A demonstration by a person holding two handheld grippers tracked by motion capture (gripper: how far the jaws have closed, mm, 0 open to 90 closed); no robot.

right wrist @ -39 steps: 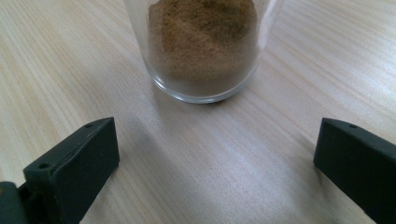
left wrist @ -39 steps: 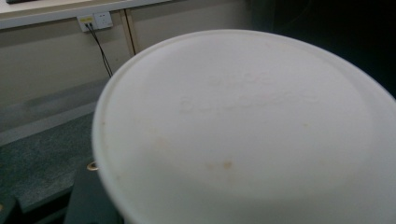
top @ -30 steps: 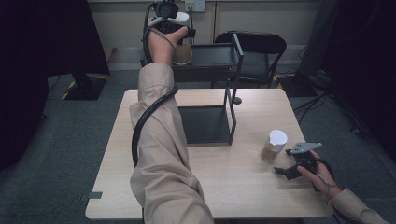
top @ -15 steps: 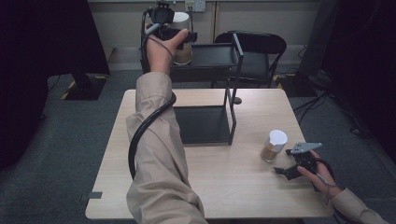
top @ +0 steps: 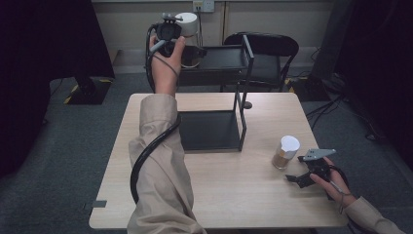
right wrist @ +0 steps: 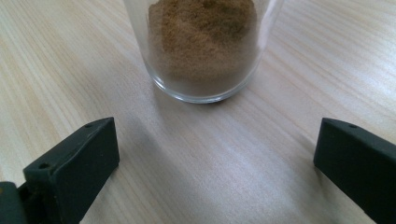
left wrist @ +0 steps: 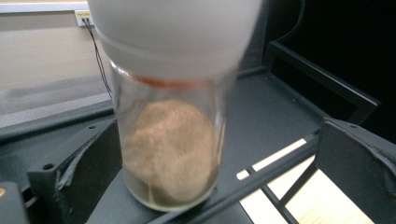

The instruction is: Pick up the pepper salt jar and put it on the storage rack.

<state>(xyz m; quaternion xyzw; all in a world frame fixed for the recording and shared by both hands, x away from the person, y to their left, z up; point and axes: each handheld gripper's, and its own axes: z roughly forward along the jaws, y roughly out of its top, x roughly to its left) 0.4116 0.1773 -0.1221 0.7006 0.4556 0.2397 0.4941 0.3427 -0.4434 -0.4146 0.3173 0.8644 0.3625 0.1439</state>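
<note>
Left hand-held gripper [top: 171, 30], in the high view, is up at the rack's [top: 243, 63] top shelf beside a white-lidded jar [top: 187, 24]; the right hand-held gripper [top: 304, 178] rests on the surface [top: 234, 195] just beside a second jar [top: 286, 152]. From the left gripper view, its jaws are spread, the jar [left wrist: 173, 116] standing free on the shelf between them. From the right gripper view, spread jaws face the second jar [right wrist: 203, 46]. Withdrawing the left straight back, level, should avoid tipping the jar.
</note>
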